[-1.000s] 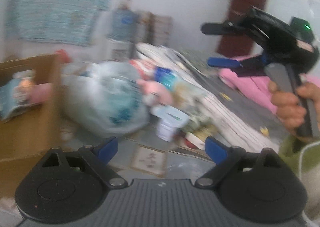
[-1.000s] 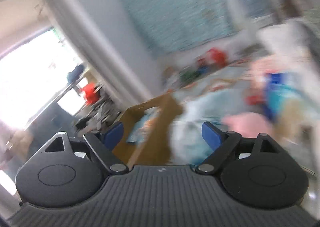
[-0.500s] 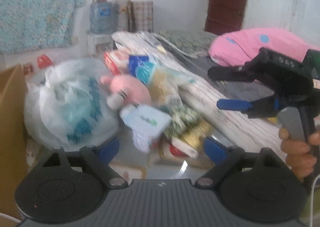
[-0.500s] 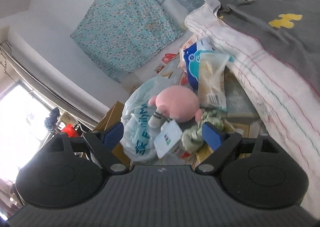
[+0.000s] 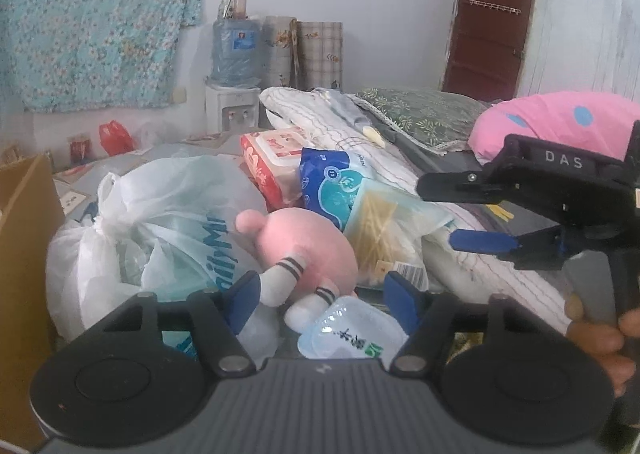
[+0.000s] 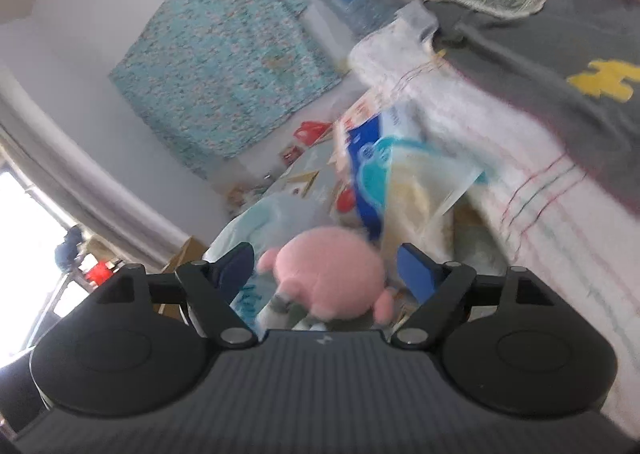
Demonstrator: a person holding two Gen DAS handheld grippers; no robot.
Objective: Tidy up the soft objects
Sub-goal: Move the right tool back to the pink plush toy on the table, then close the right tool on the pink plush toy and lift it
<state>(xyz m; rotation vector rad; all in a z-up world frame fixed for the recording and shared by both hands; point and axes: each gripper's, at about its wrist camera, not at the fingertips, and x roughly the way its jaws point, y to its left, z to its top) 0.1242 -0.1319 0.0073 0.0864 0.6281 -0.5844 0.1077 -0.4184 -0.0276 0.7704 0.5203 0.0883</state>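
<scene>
Both grippers have closed in on the pile. The left gripper (image 5: 320, 292), jaws just narrowing but gripping nothing, frames the pink plush toy (image 5: 308, 250); the right gripper (image 6: 326, 264) likewise brackets it ungrasped. Beyond lie packets (image 5: 332, 184) and bed (image 5: 360, 126).

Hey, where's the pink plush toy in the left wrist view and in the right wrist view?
Left wrist view: pink plush toy lies centre, just beyond the left tongs, against the white plastic bag.
Right wrist view: it sits low centre, framed by the right tongs, blurred.
Shared landmark: the blue tissue pack behind the toy.
</scene>
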